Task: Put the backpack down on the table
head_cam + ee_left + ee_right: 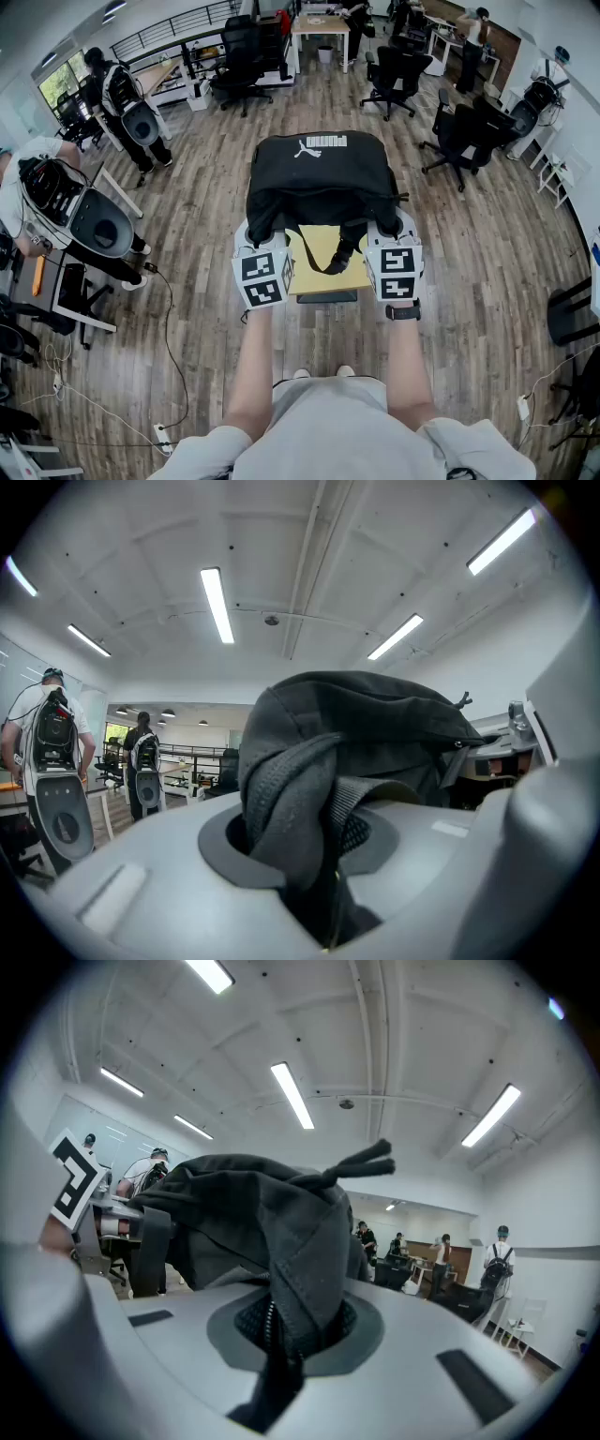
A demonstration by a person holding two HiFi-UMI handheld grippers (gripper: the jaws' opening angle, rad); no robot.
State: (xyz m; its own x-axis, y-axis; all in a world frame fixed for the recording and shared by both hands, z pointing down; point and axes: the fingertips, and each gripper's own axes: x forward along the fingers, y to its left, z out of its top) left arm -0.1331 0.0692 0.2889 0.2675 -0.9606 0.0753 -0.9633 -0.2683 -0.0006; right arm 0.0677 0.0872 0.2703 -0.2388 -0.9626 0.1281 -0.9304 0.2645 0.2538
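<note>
Pinched backpack [319,178] fabric in left gripper [265,246] and right gripper [394,240] jaws over table [306,277] (apparently unsupported); not yet lowered or released.

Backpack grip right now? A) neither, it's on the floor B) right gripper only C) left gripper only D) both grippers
D: the left gripper and the right gripper each pinch fabric of the black backpack between their jaws.
</note>
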